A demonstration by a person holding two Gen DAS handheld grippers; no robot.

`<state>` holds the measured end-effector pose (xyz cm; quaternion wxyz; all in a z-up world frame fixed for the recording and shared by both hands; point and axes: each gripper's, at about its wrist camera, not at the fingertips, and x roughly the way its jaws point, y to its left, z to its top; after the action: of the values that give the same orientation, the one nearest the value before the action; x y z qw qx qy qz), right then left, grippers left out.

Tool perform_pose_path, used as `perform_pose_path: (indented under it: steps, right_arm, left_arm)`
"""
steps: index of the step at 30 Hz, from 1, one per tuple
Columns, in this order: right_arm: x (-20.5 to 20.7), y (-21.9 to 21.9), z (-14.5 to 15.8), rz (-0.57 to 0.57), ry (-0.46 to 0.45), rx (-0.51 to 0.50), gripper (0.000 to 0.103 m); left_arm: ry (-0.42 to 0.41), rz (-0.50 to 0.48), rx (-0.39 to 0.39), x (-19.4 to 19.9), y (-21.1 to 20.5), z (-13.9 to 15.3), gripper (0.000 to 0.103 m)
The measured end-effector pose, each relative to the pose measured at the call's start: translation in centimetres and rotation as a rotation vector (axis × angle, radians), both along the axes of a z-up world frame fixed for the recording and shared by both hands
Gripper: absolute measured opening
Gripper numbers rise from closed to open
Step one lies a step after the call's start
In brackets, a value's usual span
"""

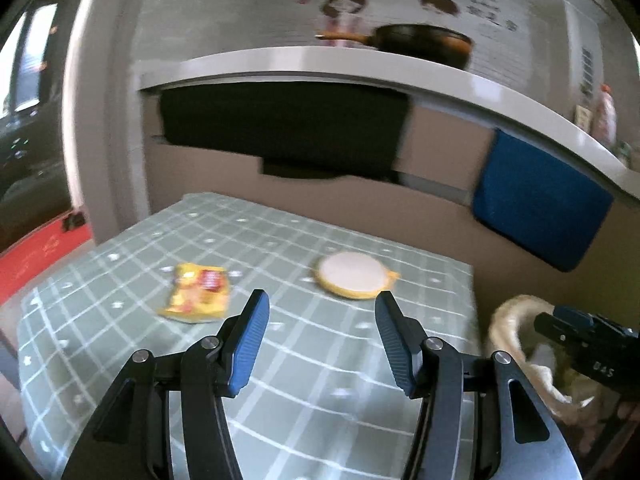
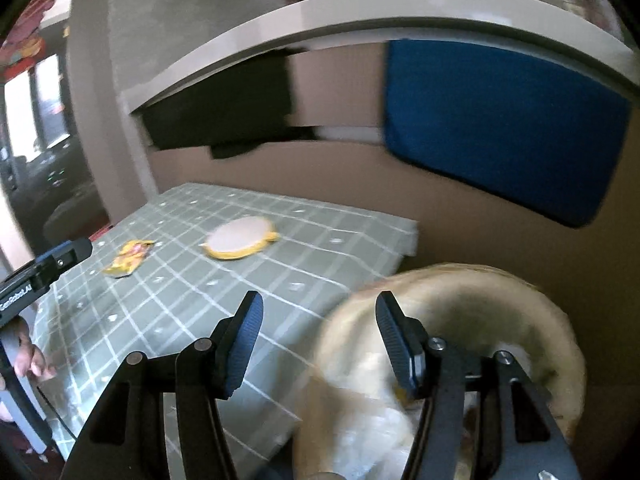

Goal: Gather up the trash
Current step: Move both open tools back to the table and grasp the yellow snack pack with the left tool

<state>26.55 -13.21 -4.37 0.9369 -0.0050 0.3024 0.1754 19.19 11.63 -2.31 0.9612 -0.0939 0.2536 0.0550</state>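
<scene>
Both grippers are empty, their jaws standing apart with nothing between them. Some trash already lies in the basket (image 2: 460, 320), just under and to the right of the right gripper (image 2: 318, 340), so part of the job looks done. Two things are left on the table (image 1: 280, 360): a yellow snack packet (image 1: 198, 294) ahead and to the left of the left gripper (image 1: 322, 340), and a round yellow lid (image 1: 352, 276) just ahead of it. The right view looks down into the basket and shows white crumpled stuff inside. The left view shows only the basket's edge, but shows the packet closer up.
</scene>
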Motion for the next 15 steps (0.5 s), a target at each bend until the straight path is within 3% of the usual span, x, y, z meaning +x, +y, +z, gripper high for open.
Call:
perform_pose_path:
  steps: [10, 15]
  right_arm:
    - [3.1, 5.8, -0.8, 0.069, 0.051, 0.014, 0.056]
    - [4.9, 7.3, -1.5, 0.089, 0.081, 0.036, 0.056]
  left_arm:
    - [0.064, 0.172, -0.172, 0.9, 12.3, -3.4, 0.056]
    - [0.136, 0.169, -0.246, 4.2, 15.6, -6.1, 0.056]
